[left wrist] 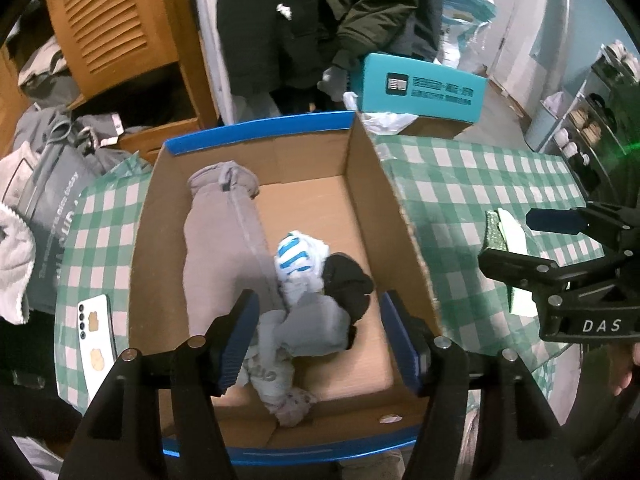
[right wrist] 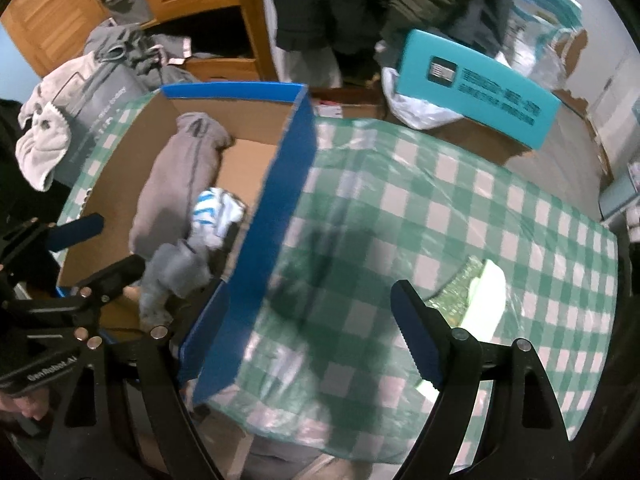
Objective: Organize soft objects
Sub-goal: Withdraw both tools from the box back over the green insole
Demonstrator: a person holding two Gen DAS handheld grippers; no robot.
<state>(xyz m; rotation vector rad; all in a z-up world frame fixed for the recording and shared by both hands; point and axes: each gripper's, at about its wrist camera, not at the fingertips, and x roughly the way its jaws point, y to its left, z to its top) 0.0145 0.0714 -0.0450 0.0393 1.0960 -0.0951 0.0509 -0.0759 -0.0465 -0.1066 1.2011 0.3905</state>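
I'm seeing a white phone (left wrist: 94, 330) lying on the table's green checked cloth (left wrist: 472, 184), near the edge. A teal box (left wrist: 420, 88) is sitting at the far end, over a white plastic bag (right wrist: 416, 110). Louvred wooden doors (left wrist: 104, 20) are standing behind; what's probably a shoe rack (left wrist: 592, 112) is blurring at right.

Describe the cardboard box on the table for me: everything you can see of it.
The cardboard box is open-topped, plain brown inside with blue outer walls and rim. It sits flat on the green checked tablecloth. Inside lie a long grey garment along one wall, a blue-and-white striped piece, a black piece and a crumpled grey garment; part of the floor is bare. The left gripper hovers open above it.
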